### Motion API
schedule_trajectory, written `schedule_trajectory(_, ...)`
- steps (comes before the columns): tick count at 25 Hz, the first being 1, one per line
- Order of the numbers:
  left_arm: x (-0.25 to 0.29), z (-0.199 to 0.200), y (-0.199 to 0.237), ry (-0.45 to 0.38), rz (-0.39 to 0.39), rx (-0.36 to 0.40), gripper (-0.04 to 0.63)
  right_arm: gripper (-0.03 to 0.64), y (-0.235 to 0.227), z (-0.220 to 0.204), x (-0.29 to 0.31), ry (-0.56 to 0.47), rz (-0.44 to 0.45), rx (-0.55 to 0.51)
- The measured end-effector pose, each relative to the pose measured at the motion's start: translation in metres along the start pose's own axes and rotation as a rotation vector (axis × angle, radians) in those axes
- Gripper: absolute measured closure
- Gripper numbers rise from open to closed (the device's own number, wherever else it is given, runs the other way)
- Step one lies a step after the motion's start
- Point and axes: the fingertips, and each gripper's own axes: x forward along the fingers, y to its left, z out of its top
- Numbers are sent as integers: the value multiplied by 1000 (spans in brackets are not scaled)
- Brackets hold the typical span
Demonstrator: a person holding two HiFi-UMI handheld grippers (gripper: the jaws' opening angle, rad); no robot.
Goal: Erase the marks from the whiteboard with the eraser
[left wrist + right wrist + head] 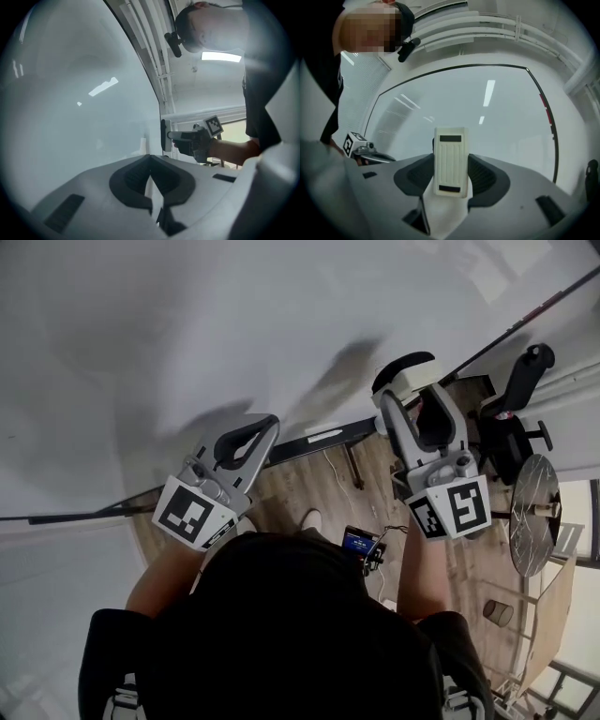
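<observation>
The whiteboard [187, 324] fills the upper left of the head view as a broad white plane. The left gripper [261, 427] points up and to the right toward it, with its marker cube [192, 512] nearest the person and a bare forearm [164, 573] running back to the dark-sleeved body. In the left gripper view its 2 jaws are pressed together with nothing between them, and the whiteboard [70, 93] curves away just beyond their tips. Whether the tips touch the board cannot be told.

Further right, the right gripper [417, 401] is raised higher, jaws up toward the board and its marker cube [450, 507] toward the person. The right forearm [412, 568] rises almost straight up the frame. It is clamped on the eraser [407, 382].

In the right gripper view the cream eraser [450, 161] stands between the 2 jaws, held by its long sides. Its long axis runs along the jaws and points at the whiteboard [487, 103] ahead. From the left gripper view the eraser [164, 136] lies flat on the board near the board's frame, its long axis upright, with the right gripper [174, 136] reaching it level from the right. A black chair [516, 409] stands on the wooden floor [309, 484] at far right.
</observation>
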Motion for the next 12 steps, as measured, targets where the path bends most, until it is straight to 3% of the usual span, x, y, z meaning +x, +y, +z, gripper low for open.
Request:
schedule_trajectory(5, -49, -68, -10, -14, -2, -28, 591, 393, 94, -97, -26, 53, 115, 60)
schedule_trajectory(12, -26, -45, -10, 46, -3, -40, 589, 393, 90, -91, -24, 64, 154, 138)
